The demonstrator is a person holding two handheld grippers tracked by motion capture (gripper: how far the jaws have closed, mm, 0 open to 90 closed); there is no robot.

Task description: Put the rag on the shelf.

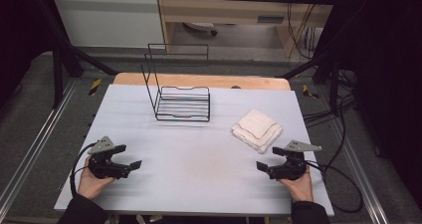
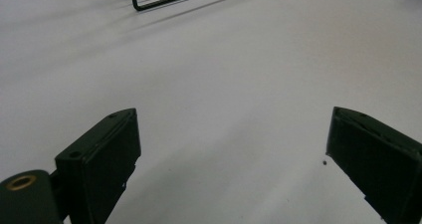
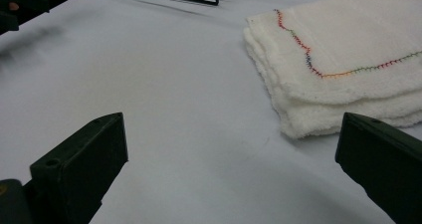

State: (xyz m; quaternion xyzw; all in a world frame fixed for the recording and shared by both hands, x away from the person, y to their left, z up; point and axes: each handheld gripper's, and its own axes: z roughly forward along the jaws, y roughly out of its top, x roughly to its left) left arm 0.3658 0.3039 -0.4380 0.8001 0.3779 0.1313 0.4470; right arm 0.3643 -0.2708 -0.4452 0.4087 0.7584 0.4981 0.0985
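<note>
Toward the right edge of the counter (image 1: pixel 199 154) lies a folded white towel (image 1: pixel 257 129), its stitched border showing in the right gripper view, flat and untouched. Just in front of it, near the front right corner, the right tongs (image 1: pixel 266 166) rest released, jaws wide apart with nothing between them. Near the front left corner the left tongs (image 1: pixel 128 157) are likewise released. A black wire rack (image 1: pixel 182 103) stands toward the far edge.

Grey floor (image 1: pixel 30 129), wood cabinet (image 1: pixel 224 7), dim rm
</note>
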